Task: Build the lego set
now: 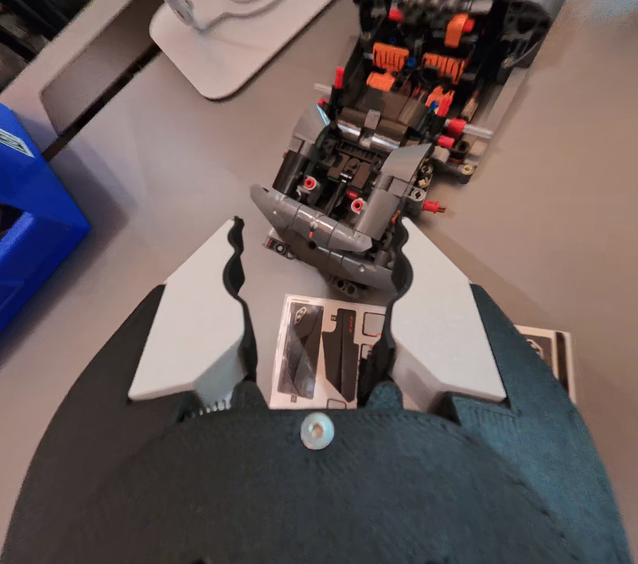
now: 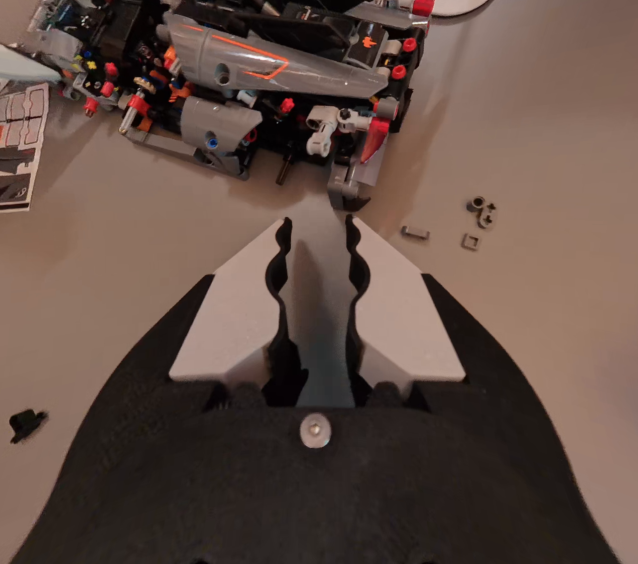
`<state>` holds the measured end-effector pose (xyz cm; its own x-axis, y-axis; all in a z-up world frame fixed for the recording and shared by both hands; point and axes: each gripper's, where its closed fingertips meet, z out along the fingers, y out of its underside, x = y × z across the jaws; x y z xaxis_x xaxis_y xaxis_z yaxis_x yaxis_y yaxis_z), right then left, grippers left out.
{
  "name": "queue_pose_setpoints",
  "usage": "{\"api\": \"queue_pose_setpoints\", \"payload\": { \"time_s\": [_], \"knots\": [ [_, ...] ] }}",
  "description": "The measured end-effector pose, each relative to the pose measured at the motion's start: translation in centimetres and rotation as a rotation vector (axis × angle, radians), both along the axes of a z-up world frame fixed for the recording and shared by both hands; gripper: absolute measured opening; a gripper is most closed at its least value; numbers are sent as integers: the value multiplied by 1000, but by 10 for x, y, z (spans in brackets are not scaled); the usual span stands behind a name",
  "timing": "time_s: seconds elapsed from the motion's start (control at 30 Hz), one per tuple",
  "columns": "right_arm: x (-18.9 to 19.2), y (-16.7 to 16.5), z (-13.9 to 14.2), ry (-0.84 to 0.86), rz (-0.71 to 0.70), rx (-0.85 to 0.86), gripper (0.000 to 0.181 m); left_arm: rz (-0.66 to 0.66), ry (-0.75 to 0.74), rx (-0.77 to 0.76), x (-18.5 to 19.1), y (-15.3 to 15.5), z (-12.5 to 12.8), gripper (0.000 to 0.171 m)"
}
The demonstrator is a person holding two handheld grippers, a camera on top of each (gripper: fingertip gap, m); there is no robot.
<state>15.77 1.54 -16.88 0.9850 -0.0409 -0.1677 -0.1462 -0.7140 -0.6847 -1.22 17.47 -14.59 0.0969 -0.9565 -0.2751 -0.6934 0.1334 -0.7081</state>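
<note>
Grey, matte tabletop carries the half-built lego car: glossy grey curved panels, black frame, red pins, translucent red fins.

Right hand-held gripper: jaws parted by a moderate gap, empty, tips just short of the car's lower edge at frame centre. Wavy black pads, pale wedge-shaped fingers.

Small loose grey pieces lie at right centre; a black piece at lower left.

Left hand-held gripper: spread wide, grasping nothing, its right tip near or touching the car's grey nose; cannot tell which. Sticker sheet lies flat between the fingers.
</note>
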Motion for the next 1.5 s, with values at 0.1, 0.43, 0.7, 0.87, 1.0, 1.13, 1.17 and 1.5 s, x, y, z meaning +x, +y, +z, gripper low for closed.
{"api": "queue_pose_setpoints", "payload": {
  "time_s": [0.1, 0.43, 0.7, 0.87, 1.0, 1.13, 1.17, 1.5],
  "knots": [
    [-13, -17, 15, -22, 46, 49, 42, -17, -104, -14, -4, -15, 26, 92],
    [-55, -93, 26, -148, 182, -12, 144, -255, -85, -190, 10, -139, 31, 120],
    [-44, -90, -3, -166, 161, -39, 150, -325, 44, -257, 55, -197, -19, 127],
    [-52, -72, -25, -158, 160, -58, 155, -359, 103, -255, 69, -214, -44, 129],
    [-51, -75, -23, -156, 135, -18, 149, -342, 89, -246, 72, -210, -43, 128],
    [-46, -81, -21, -165, 94, -9, 143, -306, 87, -260, 72, -207, -43, 124],
    [-47, -82, -21, -156, 93, -9, 140, -297, 84, -263, 72, -206, -43, 122],
    [-41, -92, -23, -152, 99, -11, 146, -125, 62, -245, 58, -192, -42, 131]
  ]
}}
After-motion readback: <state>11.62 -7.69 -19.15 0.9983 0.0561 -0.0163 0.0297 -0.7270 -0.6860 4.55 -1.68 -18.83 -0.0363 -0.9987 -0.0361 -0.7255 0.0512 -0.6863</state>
